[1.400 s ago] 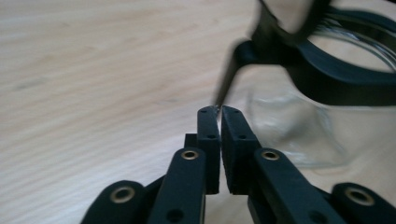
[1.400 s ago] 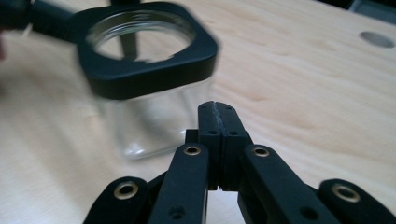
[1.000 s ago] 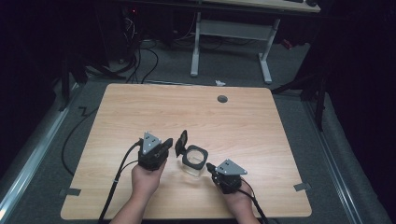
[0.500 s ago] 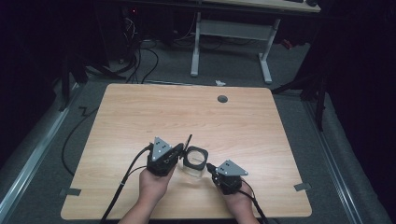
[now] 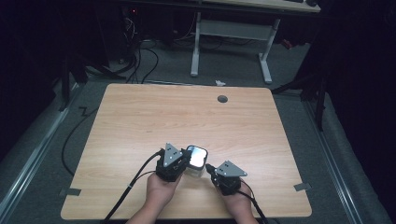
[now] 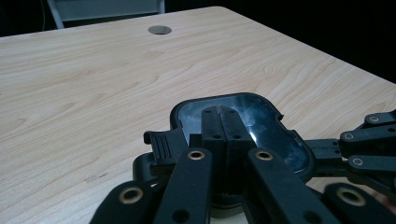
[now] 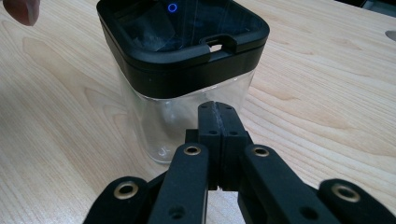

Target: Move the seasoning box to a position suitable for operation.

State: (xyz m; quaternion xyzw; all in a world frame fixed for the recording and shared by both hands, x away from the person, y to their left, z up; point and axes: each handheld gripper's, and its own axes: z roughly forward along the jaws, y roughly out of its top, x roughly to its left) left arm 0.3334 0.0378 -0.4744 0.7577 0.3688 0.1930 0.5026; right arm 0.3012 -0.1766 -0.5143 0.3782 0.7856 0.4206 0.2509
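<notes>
Clear-glass jar (image 7: 187, 116), black lid (image 6: 243, 126) now pressed down — both hand-held grippers, left (image 6: 219, 122) and right (image 7: 218, 117), jaws together; closing apparently complete.

one jar (image 7: 187, 70), apparently one lid (image 6: 243, 126)

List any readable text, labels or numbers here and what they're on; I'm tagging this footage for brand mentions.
None: the clear container, its black lid, both grippers and the table carry no readable words, numbers or logos. A small blue ring shows on the lid, not a letter or label.

a lidded jar (image 5: 195, 161) stands on the table (image 5: 140, 121) between 2 grippers.
</notes>
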